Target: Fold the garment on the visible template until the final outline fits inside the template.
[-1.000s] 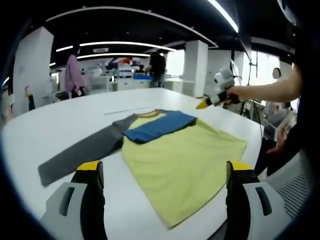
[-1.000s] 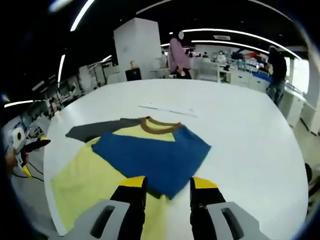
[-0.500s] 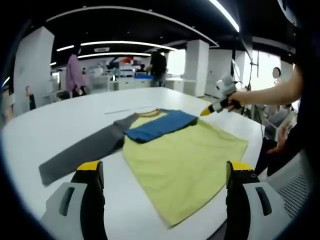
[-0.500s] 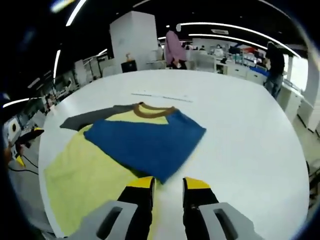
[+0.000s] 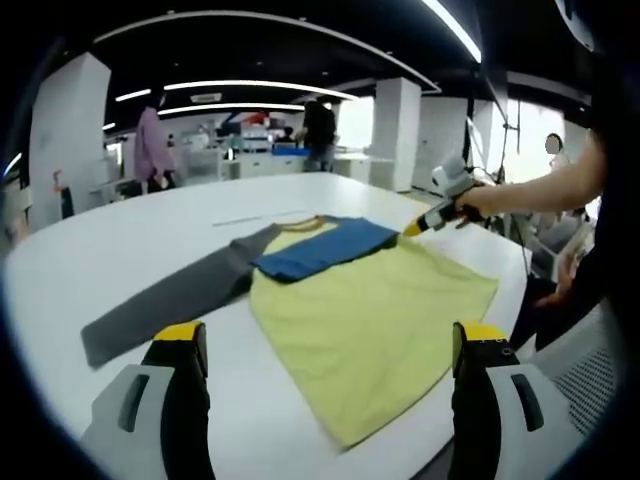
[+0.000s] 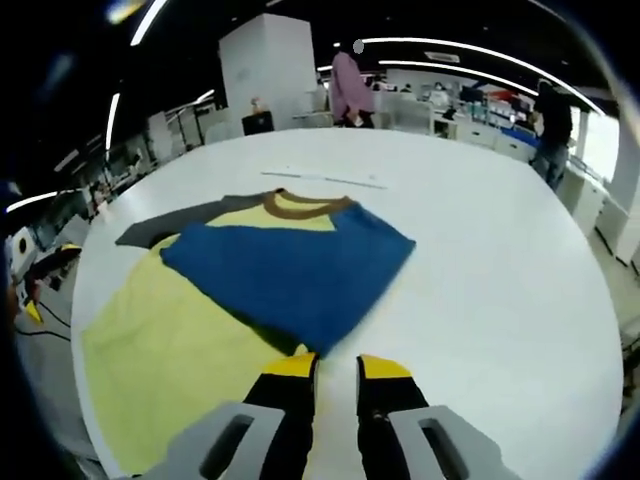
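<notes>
Plainly, the right gripper (image 6: 335,365), fingers narrow and empty, may snag the blue sleeve (image 6: 290,270) (already folded); left gripper (image 5: 325,340) gapes wide.

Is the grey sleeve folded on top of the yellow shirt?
No, the grey sleeve lies stretched out flat on the white table, away from the yellow body; the blue sleeve is folded over.
</notes>
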Tool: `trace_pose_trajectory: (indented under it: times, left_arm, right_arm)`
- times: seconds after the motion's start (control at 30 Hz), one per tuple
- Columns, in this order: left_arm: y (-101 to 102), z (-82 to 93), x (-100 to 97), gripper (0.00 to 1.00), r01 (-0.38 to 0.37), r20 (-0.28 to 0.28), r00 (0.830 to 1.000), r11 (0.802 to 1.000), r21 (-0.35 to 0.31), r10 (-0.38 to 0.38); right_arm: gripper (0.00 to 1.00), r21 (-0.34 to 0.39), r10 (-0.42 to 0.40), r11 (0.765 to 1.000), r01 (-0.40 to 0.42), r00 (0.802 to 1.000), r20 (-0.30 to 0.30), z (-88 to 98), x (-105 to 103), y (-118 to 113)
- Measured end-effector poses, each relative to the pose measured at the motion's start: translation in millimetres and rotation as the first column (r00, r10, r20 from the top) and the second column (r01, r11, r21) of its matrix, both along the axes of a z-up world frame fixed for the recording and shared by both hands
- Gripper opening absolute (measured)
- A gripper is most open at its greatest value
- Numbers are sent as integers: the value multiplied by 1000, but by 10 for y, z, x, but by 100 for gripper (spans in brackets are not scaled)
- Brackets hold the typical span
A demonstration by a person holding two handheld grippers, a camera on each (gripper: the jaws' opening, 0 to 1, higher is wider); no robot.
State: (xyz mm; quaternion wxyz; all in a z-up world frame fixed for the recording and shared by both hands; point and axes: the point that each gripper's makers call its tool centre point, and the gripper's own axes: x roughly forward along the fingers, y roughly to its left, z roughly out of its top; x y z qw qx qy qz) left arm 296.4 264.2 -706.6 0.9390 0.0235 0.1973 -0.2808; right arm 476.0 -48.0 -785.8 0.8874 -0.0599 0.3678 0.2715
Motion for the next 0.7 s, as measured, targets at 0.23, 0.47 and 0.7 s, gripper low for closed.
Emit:
trace_pose_trajectory:
  times: [0.23,0.47,0.7]
  left_arm:
    - [14,-7,-12,99,-4,-4,1000,1000,5,4]
    - [22,-14,-28,99,-4,-9,1000,1000,12,4]
    - [44,-26,-39,99,-5,-14,1000,1000,20,5]
  right_arm:
    - [11,32,-3,999,3,1000,-11,-16,-13,87]
    - [4,59,-37,997,39,999,-27,-66,21,164]
    - [0,39,-52,998,53,998,-33,-99,26,146]
